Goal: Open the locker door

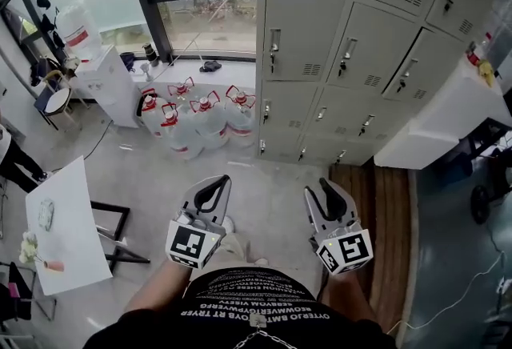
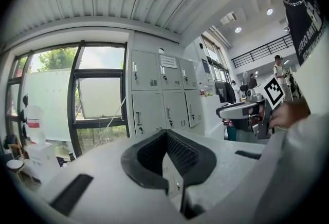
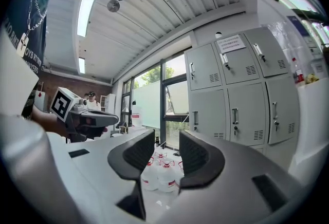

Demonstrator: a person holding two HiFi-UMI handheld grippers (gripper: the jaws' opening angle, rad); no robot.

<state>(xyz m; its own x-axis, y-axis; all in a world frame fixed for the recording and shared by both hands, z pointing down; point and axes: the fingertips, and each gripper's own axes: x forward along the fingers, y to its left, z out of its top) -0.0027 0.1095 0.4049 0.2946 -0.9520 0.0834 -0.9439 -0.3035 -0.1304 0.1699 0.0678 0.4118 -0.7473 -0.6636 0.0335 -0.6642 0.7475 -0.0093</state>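
A bank of grey lockers (image 1: 352, 59) fills the upper right of the head view, every door closed, each with a small vertical handle (image 1: 274, 46). Both grippers hang low in front of me, well short of the lockers and touching nothing. My left gripper (image 1: 218, 180) has its jaw tips together with nothing between them; in the left gripper view its tips (image 2: 165, 134) meet, with the lockers (image 2: 159, 94) beyond. My right gripper (image 1: 330, 187) stands open and empty; in the right gripper view a gap shows between its jaws (image 3: 167, 138), with the lockers (image 3: 241, 94) to the right.
Several large water jugs (image 1: 200, 119) stand on the floor left of the lockers, under the window. A water dispenser (image 1: 108, 83) is further left, a white table (image 1: 68, 223) at my near left. A white counter (image 1: 448, 115) juts out right of the lockers.
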